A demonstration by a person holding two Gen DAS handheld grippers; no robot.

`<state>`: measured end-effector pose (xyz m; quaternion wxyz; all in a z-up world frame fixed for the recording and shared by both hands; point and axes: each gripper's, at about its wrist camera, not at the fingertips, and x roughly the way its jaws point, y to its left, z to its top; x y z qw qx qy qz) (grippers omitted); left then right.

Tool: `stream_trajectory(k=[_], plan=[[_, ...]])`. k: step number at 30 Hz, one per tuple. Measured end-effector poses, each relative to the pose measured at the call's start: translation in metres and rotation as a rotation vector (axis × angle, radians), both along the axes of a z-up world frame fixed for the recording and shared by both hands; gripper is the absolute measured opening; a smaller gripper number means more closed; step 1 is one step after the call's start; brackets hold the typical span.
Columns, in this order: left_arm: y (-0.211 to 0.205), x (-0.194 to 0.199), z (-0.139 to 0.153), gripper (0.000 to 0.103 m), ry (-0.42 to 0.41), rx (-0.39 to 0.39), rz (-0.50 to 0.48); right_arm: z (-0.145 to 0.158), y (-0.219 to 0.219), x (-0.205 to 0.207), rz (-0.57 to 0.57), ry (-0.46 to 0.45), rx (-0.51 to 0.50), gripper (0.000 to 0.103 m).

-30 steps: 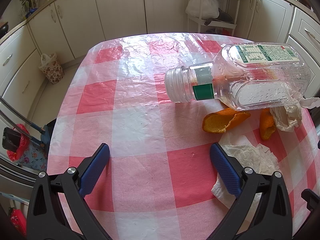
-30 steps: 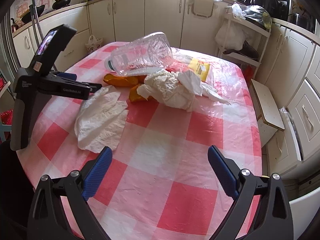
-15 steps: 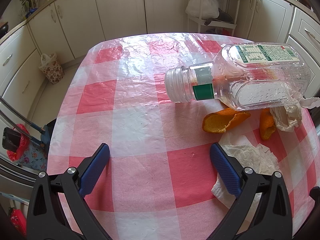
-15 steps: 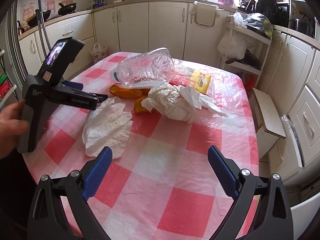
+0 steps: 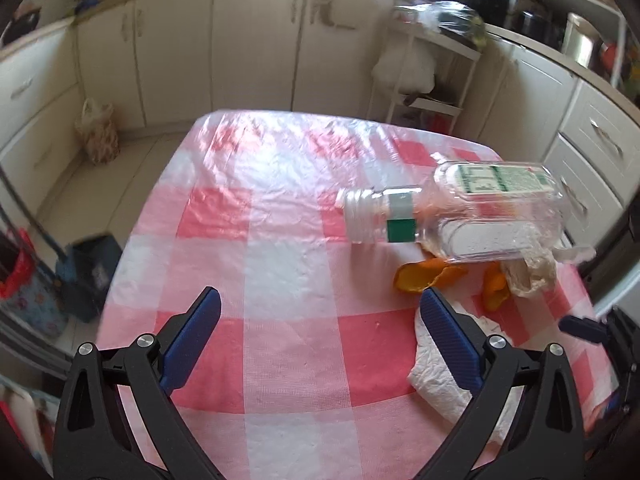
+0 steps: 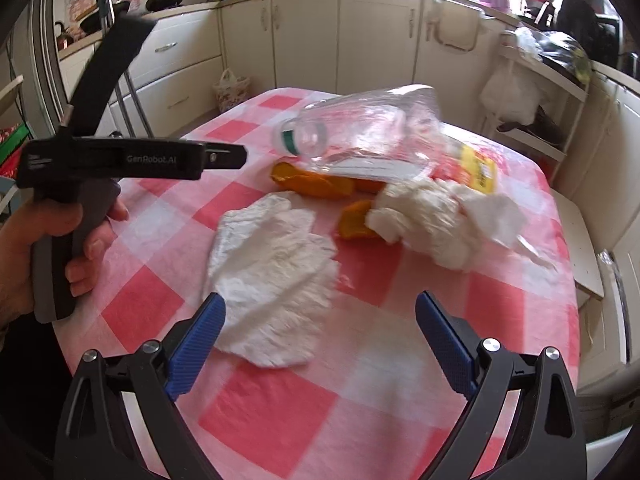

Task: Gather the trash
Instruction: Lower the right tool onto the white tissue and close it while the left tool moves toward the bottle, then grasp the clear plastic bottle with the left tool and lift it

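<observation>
Pink-and-white checked plastic covers the table, and the trash lies on it, none gathered yet, so the step in hand looks like the approach to a first pick. The right gripper hangs spread wide and empty; a flat white paper towel lies just ahead of its left finger. Farther ahead sit orange peels, a crumpled tissue wad and a clear plastic bottle on its side. The left gripper is likewise released, the bottle ahead to its right. Next, probably: lower the right gripper over the towel and pinch a raised fold.
</observation>
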<state>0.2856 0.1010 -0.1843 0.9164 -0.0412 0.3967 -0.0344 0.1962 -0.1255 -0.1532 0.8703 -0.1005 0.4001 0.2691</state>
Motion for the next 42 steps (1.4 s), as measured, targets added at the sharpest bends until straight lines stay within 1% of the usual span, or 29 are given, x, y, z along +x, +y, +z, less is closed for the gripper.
stream_trajectory(k=[2,4,5,6,7,8,9,10,11,12,14,15,17,19,20,22,24,25,26,28,30,31,32,33,35,38,39,40,42], plan=[[-0.011,0.000,0.006,0.097,-0.026,0.061,-0.062,0.000,0.008,0.004,0.003,0.013,0.013,0.092],[-0.020,0.001,0.012,0.097,-0.043,0.107,-0.132,-0.002,0.014,0.008,0.006,0.029,0.018,0.089],[-0.028,0.003,0.017,0.097,-0.054,0.140,-0.192,-0.003,0.016,0.010,0.010,0.042,0.015,0.082],[-0.034,0.005,0.022,0.097,-0.064,0.160,-0.239,-0.006,0.019,0.012,0.014,0.062,0.004,0.072],[-0.042,0.007,0.027,0.097,-0.077,0.192,-0.294,-0.009,0.021,0.013,0.020,0.080,-0.002,0.066],[-0.048,0.009,0.032,0.097,-0.087,0.220,-0.337,-0.012,0.022,0.014,0.027,0.107,-0.010,0.056],[-0.058,0.011,0.036,0.097,-0.096,0.263,-0.405,-0.012,0.021,0.014,0.031,0.101,-0.010,0.050],[-0.067,0.013,0.039,0.097,-0.103,0.302,-0.454,-0.012,0.020,0.012,0.041,0.101,-0.014,0.047],[-0.079,0.016,0.041,0.097,-0.113,0.354,-0.519,-0.012,0.018,0.010,0.050,0.100,-0.015,0.038],[-0.087,0.017,0.043,0.097,-0.112,0.379,-0.561,-0.012,0.013,0.008,0.059,0.103,-0.009,0.030],[-0.107,0.024,0.042,0.097,-0.107,0.451,-0.665,-0.012,0.003,0.004,0.066,0.104,-0.009,0.023],[-0.113,0.028,0.041,0.097,-0.101,0.473,-0.702,-0.012,-0.003,0.002,0.069,0.108,-0.007,0.021],[-0.129,0.036,0.040,0.097,-0.079,0.516,-0.782,-0.013,-0.014,0.000,0.071,0.115,0.003,0.020],[-0.142,0.039,0.038,0.097,-0.050,0.540,-0.835,-0.013,-0.021,-0.003,0.075,0.116,0.009,0.020],[-0.147,0.044,0.037,0.097,-0.027,0.547,-0.868,-0.013,-0.025,-0.004,0.078,0.117,0.012,0.020],[-0.153,0.049,0.037,0.097,0.028,0.521,-0.921,-0.012,-0.027,-0.004,0.079,0.120,0.017,0.020],[-0.157,0.051,0.038,0.097,0.071,0.495,-0.945,-0.011,-0.027,-0.001,0.080,0.127,0.024,0.020],[-0.157,0.053,0.041,0.096,0.097,0.467,-0.945,-0.011,-0.027,0.000,0.081,0.128,0.023,0.020],[-0.154,0.054,0.043,0.095,0.115,0.443,-0.939,-0.011,-0.028,0.001,0.081,0.128,0.022,0.020],[-0.147,0.058,0.048,0.091,0.162,0.388,-0.890,-0.011,-0.027,0.008,0.080,0.129,0.020,0.020],[-0.140,0.056,0.050,0.079,0.175,0.362,-0.855,-0.010,-0.027,0.007,0.076,0.128,0.014,0.020],[-0.137,0.054,0.051,0.077,0.182,0.359,-0.834,-0.010,-0.028,0.007,0.071,0.129,0.013,0.020],[-0.133,0.052,0.053,0.071,0.190,0.356,-0.820,-0.010,-0.031,0.007,0.066,0.132,0.016,0.020],[-0.130,0.050,0.053,0.066,0.200,0.351,-0.811,-0.010,-0.034,0.007,0.062,0.136,0.020,0.020],[-0.128,0.047,0.054,0.062,0.215,0.351,-0.804,-0.010,-0.040,0.007,0.050,0.143,0.027,0.020],[-0.130,0.047,0.053,0.062,0.231,0.370,-0.790,-0.010,-0.039,0.006,0.041,0.143,0.028,0.020],[-0.132,0.048,0.051,0.064,0.229,0.376,-0.783,-0.010,-0.035,0.006,0.040,0.142,0.027,0.020],[-0.136,0.049,0.049,0.065,0.221,0.391,-0.785,-0.010,-0.035,0.005,0.039,0.140,0.027,0.020],[-0.143,0.050,0.043,0.073,0.210,0.413,-0.790,-0.012,-0.036,0.004,0.037,0.141,0.030,0.020]])
